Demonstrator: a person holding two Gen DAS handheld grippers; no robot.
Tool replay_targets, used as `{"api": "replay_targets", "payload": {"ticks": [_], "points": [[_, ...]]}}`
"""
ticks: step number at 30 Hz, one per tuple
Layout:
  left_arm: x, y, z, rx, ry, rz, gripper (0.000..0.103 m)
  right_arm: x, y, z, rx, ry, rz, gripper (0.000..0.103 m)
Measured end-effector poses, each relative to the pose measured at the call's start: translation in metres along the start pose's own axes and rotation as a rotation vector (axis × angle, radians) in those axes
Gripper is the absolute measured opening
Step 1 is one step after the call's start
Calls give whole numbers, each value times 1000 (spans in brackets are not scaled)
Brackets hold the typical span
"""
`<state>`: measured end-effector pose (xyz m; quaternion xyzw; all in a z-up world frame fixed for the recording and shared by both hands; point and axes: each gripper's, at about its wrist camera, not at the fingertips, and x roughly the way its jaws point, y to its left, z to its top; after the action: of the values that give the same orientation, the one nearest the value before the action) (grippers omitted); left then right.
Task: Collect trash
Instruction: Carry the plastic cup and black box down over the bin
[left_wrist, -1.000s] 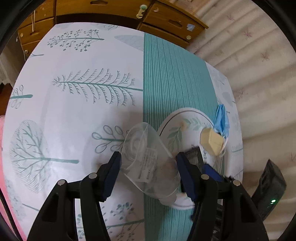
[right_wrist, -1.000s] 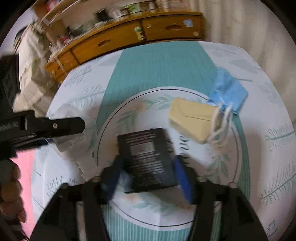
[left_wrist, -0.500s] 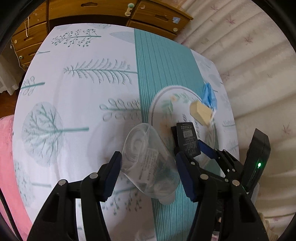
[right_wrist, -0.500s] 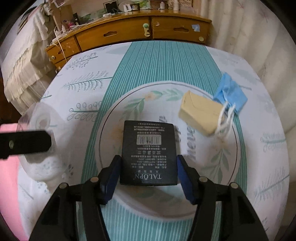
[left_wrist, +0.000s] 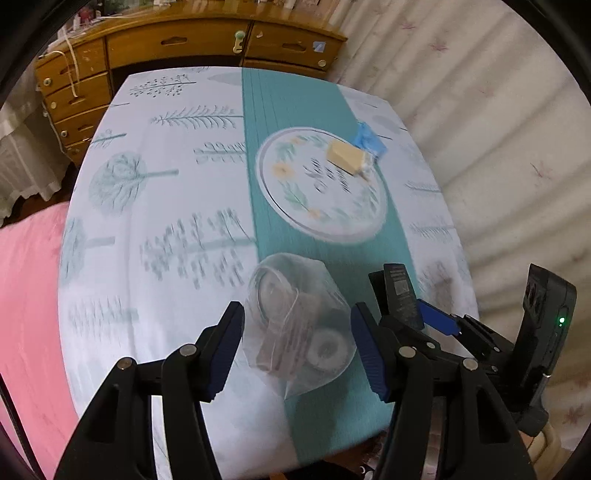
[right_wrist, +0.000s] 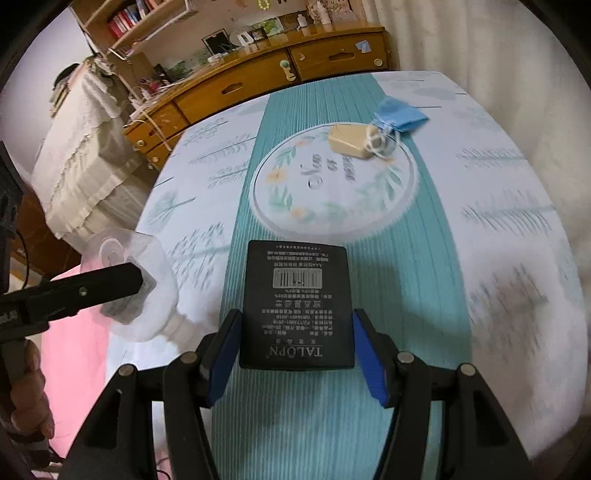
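Moved: both grippers had pulled back toward the near table edge and risen since the earlier frames, each carrying its load; the table (left_wrist: 155, 206) looked smaller and the tan box farther off.
Left gripper (left_wrist: 297, 350): clamped on a clear cup (left_wrist: 295, 325), pads pressing its sides; held clear of the cloth, apparently for carrying off as trash.
Right gripper (right_wrist: 295, 356): its jaws had just closed a little further, onto the black box (right_wrist: 297, 306), gripped at its near end with the label side up and lifted off the cloth.
Left behind: a tan box (right_wrist: 349, 142) with white string lay on the far rim of the round mat (right_wrist: 295, 218); a blue mask (right_wrist: 400, 116) lay just beyond it, touching or nearly so.
Judgement: two pieces were in hand, two yet to collect; no bin showed in either view.
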<state>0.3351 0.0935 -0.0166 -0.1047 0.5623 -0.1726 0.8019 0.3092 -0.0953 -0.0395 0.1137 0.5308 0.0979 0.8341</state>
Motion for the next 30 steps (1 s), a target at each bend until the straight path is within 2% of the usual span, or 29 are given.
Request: {"api": "replay_targets", "payload": {"ticks": [10, 17, 24, 30], "points": [[-53, -73, -124, -82, -92, 32, 58, -90, -22, -88, -66, -1, 127, 59], [-65, -92, -188, -103, -54, 82, 58, -111, -32, -143, -84, 79, 165, 59], [-46, -88, -230, -91, 0, 119, 58, -82, -36, -194, -49, 181, 165, 60], [16, -67, -264, -81, 86, 119, 58, -24, -50, -234, 19, 237, 96, 60]]}}
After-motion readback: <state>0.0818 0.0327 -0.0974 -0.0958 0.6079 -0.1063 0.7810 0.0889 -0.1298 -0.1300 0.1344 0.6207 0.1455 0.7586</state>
